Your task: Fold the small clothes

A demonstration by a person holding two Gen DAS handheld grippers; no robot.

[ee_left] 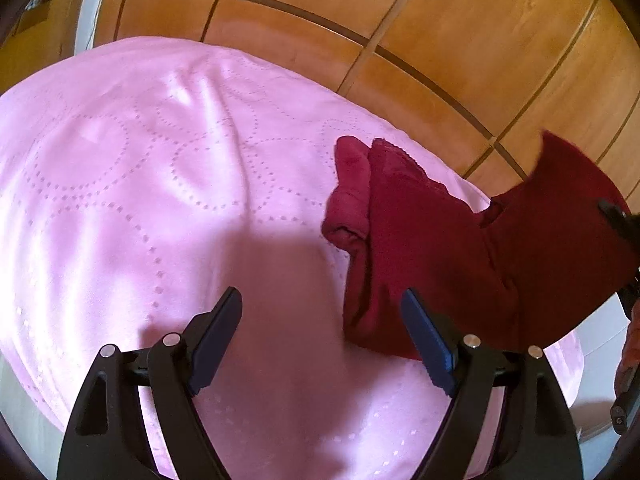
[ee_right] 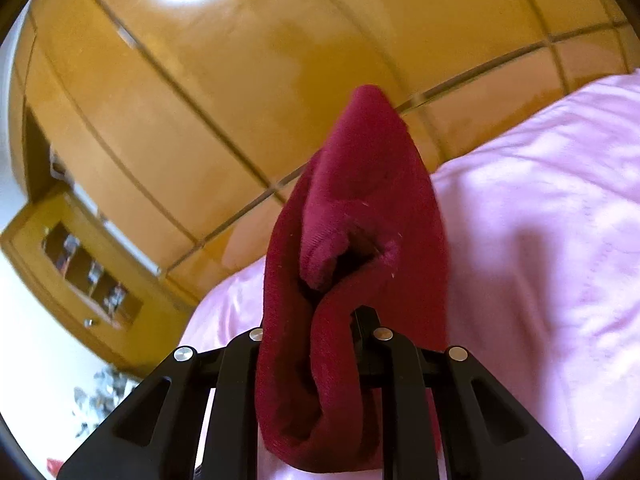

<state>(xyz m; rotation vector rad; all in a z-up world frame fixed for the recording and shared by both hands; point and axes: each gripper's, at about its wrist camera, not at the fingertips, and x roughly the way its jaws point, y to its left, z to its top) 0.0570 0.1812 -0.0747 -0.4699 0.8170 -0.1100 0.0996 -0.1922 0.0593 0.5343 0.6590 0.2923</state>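
A dark red small garment (ee_left: pixel 432 240) lies partly on the pink bedspread (ee_left: pixel 160 160), its right part lifted off the bed toward the right edge. My left gripper (ee_left: pixel 320 320) is open and empty, just above the bedspread, with its right finger next to the garment's near edge. My right gripper (ee_right: pixel 320 320) is shut on the red garment (ee_right: pixel 356 208), which drapes over and between its fingers and stands up in front of the camera. The right gripper shows in the left wrist view (ee_left: pixel 624 224) at the garment's lifted end.
A wooden wardrobe (ee_left: pixel 400 32) with panel doors stands behind the bed. In the right wrist view a wooden side cabinet (ee_right: pixel 80 256) with open shelves stands at the left, above a pale floor (ee_right: pixel 36 360).
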